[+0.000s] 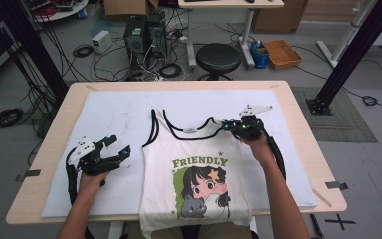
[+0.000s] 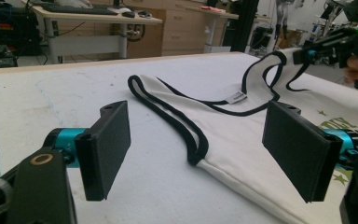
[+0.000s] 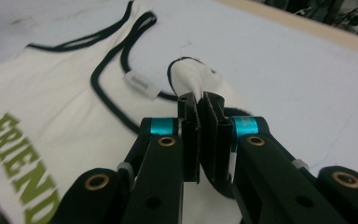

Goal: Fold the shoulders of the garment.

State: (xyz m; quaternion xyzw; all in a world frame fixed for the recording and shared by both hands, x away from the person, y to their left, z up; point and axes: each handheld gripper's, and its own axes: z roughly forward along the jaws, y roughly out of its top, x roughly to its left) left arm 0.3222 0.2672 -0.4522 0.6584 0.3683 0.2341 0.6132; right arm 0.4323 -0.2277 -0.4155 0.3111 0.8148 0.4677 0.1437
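A white tank top (image 1: 194, 149) with black trim, a green "FRIENDLY" print and a cartoon girl lies flat on the white mat, neck away from me. My right gripper (image 1: 231, 125) is shut on the top's right shoulder strap (image 3: 191, 74), and the fabric bunches between its jaws (image 3: 203, 100). From the left gripper view, that strap (image 2: 270, 70) is lifted off the mat by the right gripper (image 2: 326, 44). My left gripper (image 1: 119, 147) rests left of the shirt, its jaws wide open (image 2: 198, 140) and empty, facing the left strap (image 2: 168, 112).
The white mat (image 1: 114, 114) covers most of the wooden table (image 1: 49, 144). The shirt's hem hangs over the front edge. Behind the table on the floor stand a black stool (image 1: 218, 57), computer towers (image 1: 144, 32), cables and an orange tray (image 1: 282, 52).
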